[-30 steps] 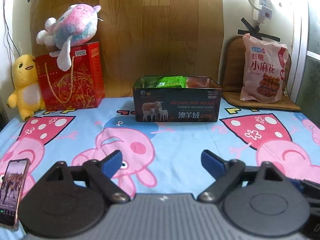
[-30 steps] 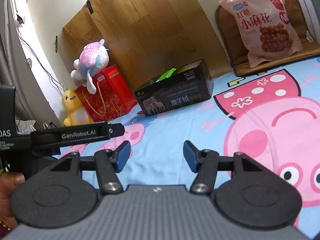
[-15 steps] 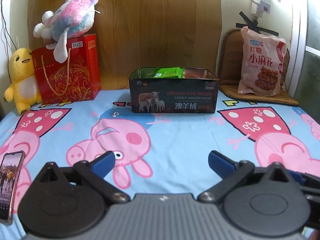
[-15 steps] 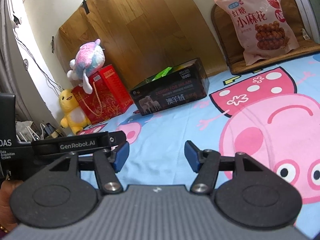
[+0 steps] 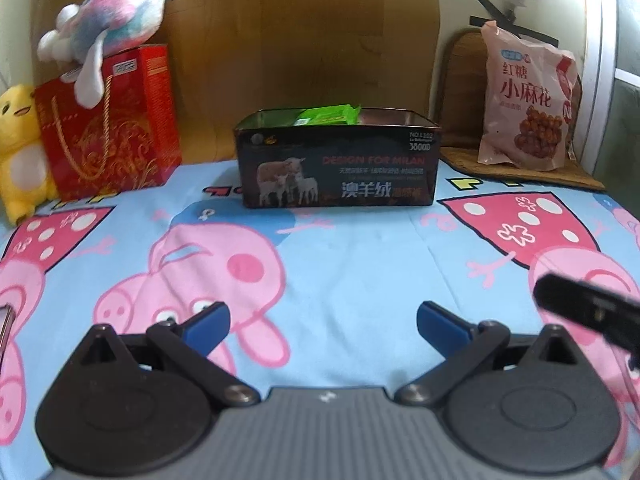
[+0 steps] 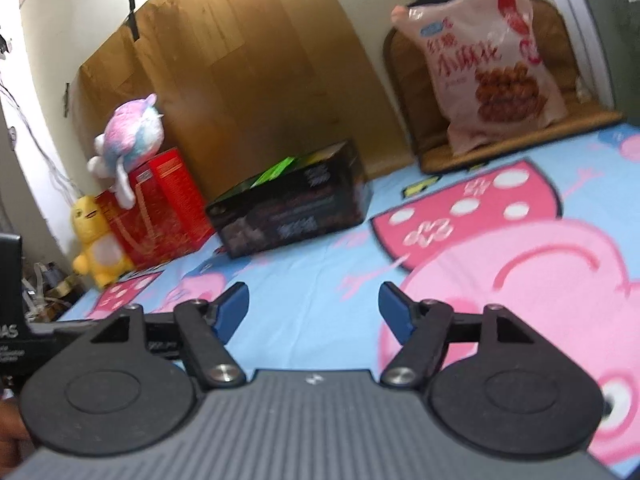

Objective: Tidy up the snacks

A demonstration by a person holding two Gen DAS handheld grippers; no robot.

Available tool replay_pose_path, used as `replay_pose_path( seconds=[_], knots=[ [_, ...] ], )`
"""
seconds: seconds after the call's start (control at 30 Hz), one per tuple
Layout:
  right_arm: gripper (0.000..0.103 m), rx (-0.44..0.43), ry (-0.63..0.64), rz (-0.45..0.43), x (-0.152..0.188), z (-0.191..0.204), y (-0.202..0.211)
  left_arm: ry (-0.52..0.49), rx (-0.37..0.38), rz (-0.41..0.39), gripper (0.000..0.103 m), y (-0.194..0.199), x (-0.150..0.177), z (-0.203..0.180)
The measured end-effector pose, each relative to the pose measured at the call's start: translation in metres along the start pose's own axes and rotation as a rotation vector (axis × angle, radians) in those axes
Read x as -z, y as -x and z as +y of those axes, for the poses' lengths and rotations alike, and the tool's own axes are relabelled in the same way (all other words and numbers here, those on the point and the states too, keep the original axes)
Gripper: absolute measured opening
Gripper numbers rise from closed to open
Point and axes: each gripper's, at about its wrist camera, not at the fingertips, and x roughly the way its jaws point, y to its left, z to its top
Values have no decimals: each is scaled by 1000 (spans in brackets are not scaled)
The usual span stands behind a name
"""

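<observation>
A dark open box (image 5: 340, 164) with sheep printed on it stands at the back of the cartoon-pig sheet, and a green snack packet (image 5: 330, 115) shows above its rim. A large pink snack bag (image 5: 524, 100) leans upright on a brown mat at the back right. My left gripper (image 5: 322, 322) is open and empty, low over the sheet, well short of the box. My right gripper (image 6: 314, 312) is open and empty; in its view the box (image 6: 292, 212) lies ahead to the left and the pink bag (image 6: 492, 68) ahead to the right.
A red gift bag (image 5: 108, 128) with a pink-blue plush (image 5: 108, 28) on top stands back left, beside a yellow plush (image 5: 20, 148). A phone edge (image 5: 6, 328) lies at the far left. A wooden board (image 5: 304, 40) leans on the wall. The right gripper's body (image 5: 588, 308) shows at right.
Both grippers have moved forward and the right one has swung right toward the pink bag. The left gripper's fingers have opened wider. The right gripper's body has come into the left view.
</observation>
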Motion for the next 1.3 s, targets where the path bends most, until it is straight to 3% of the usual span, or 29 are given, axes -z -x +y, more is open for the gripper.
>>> replay_pose_path(
  seconds=[0.13, 0.23, 0.4, 0.47, 0.5, 0.6, 0.7, 0.93, 1.3],
  knots=[
    [74, 62, 75, -81, -13, -3, -9, -14, -11, -34, 103, -16, -12, -3],
    [75, 126, 150, -160, -25, -1, -21, -20, -69, -81, 103, -31, -25, -6],
    [80, 195, 191, -218, -36, -4, -49, -24, -163, -162, 103, -55, -40, -6],
    [83, 200, 174, -167, -36, -9, -62, -27, -198, -166, 103, -64, -39, -5],
    [83, 193, 164, -144, -38, -11, -64, -19, -183, -144, 103, -66, -40, -3],
    [93, 176, 115, -113, -42, -19, -67, 2, -169, -172, 103, -62, -40, 1],
    [95, 171, 94, -85, -43, -19, -70, -27, -171, -197, 103, -60, -39, -5],
    [103, 198, 132, -85, -41, -11, -71, 26, -136, -184, 103, -60, -39, 4],
    [103, 169, 138, -78, -41, -14, -68, 47, -123, -183, 103, -58, -38, 8]
  ],
)
